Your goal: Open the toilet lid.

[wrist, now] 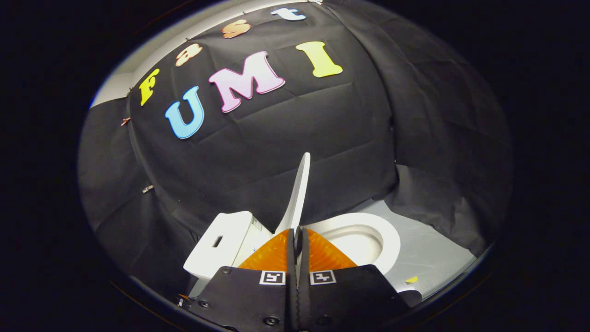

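Gripper view, nearest to you, shows your two-finger gripper [297, 240] with its fingers drawn almost together, and the thin white plastic toilet lid [297, 193] runs edge-on straight into the narrow gap between the tips; it looks pinched there, both tips seeming to press its lower edge, though the contact itself is too tight to see clearly. That lid stands nearly upright, tilted slightly away, rising from the fingers toward the booth wall. Just to the right of the fingers lies the white oval toilet seat [392, 242], flat on the bowl with the pale basin open inside it. Just to the left sits the white boxy tank unit [226, 244] with a small dark slot on its top. Beyond the seat you have a grey floor [428, 253], with a small yellow scrap [411, 279] lying near the gripper's right side. Farthest back hangs the black cloth wall [322, 133]. By the look of it you are late in the lifting step: the lid is up and the bowl uncovered. What remains, I judge, is to ease the lid back until it rests on its own, then spread the fingers and draw away without tugging it forward.
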A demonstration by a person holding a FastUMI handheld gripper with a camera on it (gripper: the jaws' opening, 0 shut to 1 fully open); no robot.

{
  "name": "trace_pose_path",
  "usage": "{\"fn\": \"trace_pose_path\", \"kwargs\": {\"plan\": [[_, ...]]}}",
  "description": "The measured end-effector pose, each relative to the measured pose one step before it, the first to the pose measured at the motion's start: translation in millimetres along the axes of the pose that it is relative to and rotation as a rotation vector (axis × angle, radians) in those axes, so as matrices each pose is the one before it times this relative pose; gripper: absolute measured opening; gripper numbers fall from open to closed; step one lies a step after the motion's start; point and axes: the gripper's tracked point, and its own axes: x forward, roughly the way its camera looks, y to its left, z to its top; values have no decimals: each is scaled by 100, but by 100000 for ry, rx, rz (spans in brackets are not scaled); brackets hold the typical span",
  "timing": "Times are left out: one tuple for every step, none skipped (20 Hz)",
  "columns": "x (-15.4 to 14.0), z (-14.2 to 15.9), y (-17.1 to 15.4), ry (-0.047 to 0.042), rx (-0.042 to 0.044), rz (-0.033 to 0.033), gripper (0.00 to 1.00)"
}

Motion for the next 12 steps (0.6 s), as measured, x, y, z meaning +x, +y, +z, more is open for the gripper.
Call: {"fn": "trace_pose_path", "kwargs": {"plan": [[-104, 101, 1172, -1243, -1464, 642, 5], [-7, 85, 1071, -1001, -1005, 702, 5], [-81, 110, 1140, -954, -463, 1021, 5], [-112, 62, 1070, -748, -166, 1285, 5], [71, -16, 1149, -575, -131, 1371, 5], [87, 36, 1035, -669, -413, 1303, 5], [88, -15, 1058, -499, -767, 1094, 5], [104, 24, 940, -642, -872, 966, 5], [29, -82, 941, -508, -770, 917, 5], [24, -87, 910, -559, -717, 1321, 5], [262, -55, 1131, -498, -796, 1384, 5], [173, -21, 1066, -335, -847, 1539, 5]]}}
